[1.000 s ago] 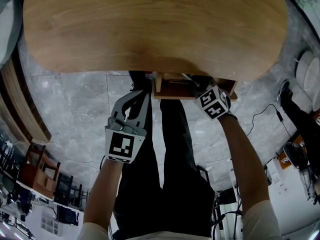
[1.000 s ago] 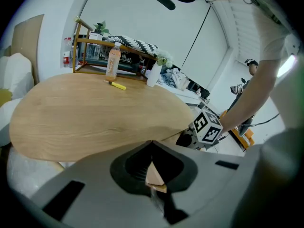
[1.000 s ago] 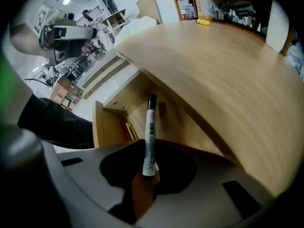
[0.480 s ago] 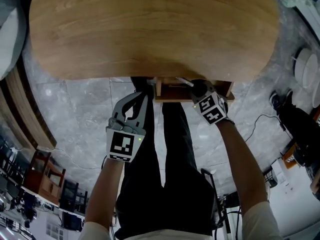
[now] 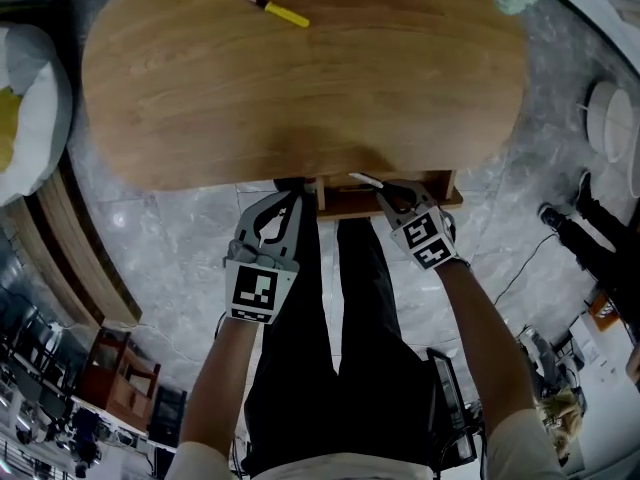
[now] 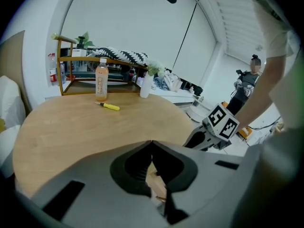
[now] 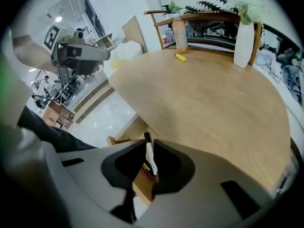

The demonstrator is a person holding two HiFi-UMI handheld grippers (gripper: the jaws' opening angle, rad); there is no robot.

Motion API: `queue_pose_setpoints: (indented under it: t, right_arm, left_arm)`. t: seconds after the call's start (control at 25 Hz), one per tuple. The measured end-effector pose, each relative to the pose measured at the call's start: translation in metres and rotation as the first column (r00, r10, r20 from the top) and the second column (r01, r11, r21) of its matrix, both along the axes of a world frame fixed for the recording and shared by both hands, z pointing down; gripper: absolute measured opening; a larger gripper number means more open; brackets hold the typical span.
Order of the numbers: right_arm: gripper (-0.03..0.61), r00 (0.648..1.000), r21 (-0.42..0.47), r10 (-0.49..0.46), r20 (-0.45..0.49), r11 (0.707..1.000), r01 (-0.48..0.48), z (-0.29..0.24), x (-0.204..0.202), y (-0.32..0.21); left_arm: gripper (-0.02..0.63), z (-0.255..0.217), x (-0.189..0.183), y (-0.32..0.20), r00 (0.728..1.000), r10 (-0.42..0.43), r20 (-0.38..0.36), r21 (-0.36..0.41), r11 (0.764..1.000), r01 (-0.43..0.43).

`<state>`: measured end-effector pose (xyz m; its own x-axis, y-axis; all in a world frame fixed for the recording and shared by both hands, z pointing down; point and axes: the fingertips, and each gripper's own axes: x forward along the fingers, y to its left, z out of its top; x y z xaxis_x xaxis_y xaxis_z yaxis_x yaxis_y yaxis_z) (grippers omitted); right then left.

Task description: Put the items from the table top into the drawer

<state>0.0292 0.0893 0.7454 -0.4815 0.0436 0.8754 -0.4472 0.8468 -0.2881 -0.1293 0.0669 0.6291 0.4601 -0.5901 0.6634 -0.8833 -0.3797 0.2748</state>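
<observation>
My right gripper (image 7: 150, 163) is shut on a white pen (image 7: 149, 155) with a black tip, which sticks up between its jaws. In the head view this gripper (image 5: 384, 192) holds the pen (image 5: 361, 179) over the open wooden drawer (image 5: 440, 194) at the table's near edge. My left gripper (image 5: 290, 192) hangs beside the drawer's left end, shut and empty (image 6: 152, 145). A yellow screwdriver (image 5: 276, 10) lies on the far part of the round wooden table (image 5: 300, 88); the same screwdriver (image 6: 110, 106) shows small in the left gripper view and lies near the bottle (image 7: 180, 57) in the right one.
An orange drink bottle (image 6: 101, 82) and a white vase (image 6: 146, 85) stand at the table's far side before a wooden shelf (image 6: 76, 75). A white cushion (image 5: 28, 108) lies left of the table. The person's legs (image 5: 330, 368) stand below the drawer on grey floor.
Both grippers have risen toward the table's edge, the right one lifting the pen at the drawer. The head view has tipped up, so the screwdriver and the table's far side now show.
</observation>
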Motion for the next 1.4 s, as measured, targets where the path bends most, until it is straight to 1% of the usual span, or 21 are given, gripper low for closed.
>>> queue_pose_setpoints:
  t: [0.36,0.64,0.76,0.92,1.04,1.2,1.32,1.4]
  right_arm:
    - [0.037,0.995,0.036,0.068,0.068,0.997,-0.071,-0.035,-0.007,-0.019]
    - [0.020,0.985,0.044,0.124,0.122,0.991,-0.130,-0.048,-0.013,-0.029]
    - [0.020,0.973,0.043,0.164,0.161,0.984,-0.172,-0.060,-0.022,-0.032]
    - [0.020,0.943,0.022,0.243,0.226,0.967,-0.254,-0.086,-0.029,-0.043]
    - [0.020,0.927,0.012,0.272,0.258,0.959,-0.284,-0.099,-0.035,-0.044]
    - [0.020,0.912,-0.001,0.304,0.275,0.949,-0.316,-0.098,-0.042,-0.046]
    - [0.020,0.895,0.000,0.341,0.289,0.934,-0.356,-0.095,-0.048,-0.051]
    - [0.020,0.890,-0.006,0.353,0.287,0.930,-0.367,-0.092,-0.050,-0.054]
  left_arm:
    - [0.021,-0.016,-0.005,-0.036,0.996,0.087,0.034,0.042,0.995,-0.088]
    - [0.021,-0.019,-0.011,-0.067,0.987,0.142,0.077,0.078,0.986,-0.148]
    - [0.021,-0.021,-0.016,-0.075,0.982,0.167,0.090,0.082,0.981,-0.174]
    - [0.021,-0.026,-0.013,-0.084,0.977,0.187,0.100,0.083,0.977,-0.195]
    - [0.023,-0.028,-0.010,-0.094,0.966,0.230,0.120,0.093,0.966,-0.242]
    - [0.023,-0.030,-0.013,-0.119,0.946,0.283,0.159,0.123,0.945,-0.304]
    - [0.023,-0.029,-0.017,-0.137,0.921,0.336,0.196,0.131,0.922,-0.365]
    - [0.023,-0.023,-0.019,-0.150,0.900,0.370,0.229,0.130,0.905,-0.405]
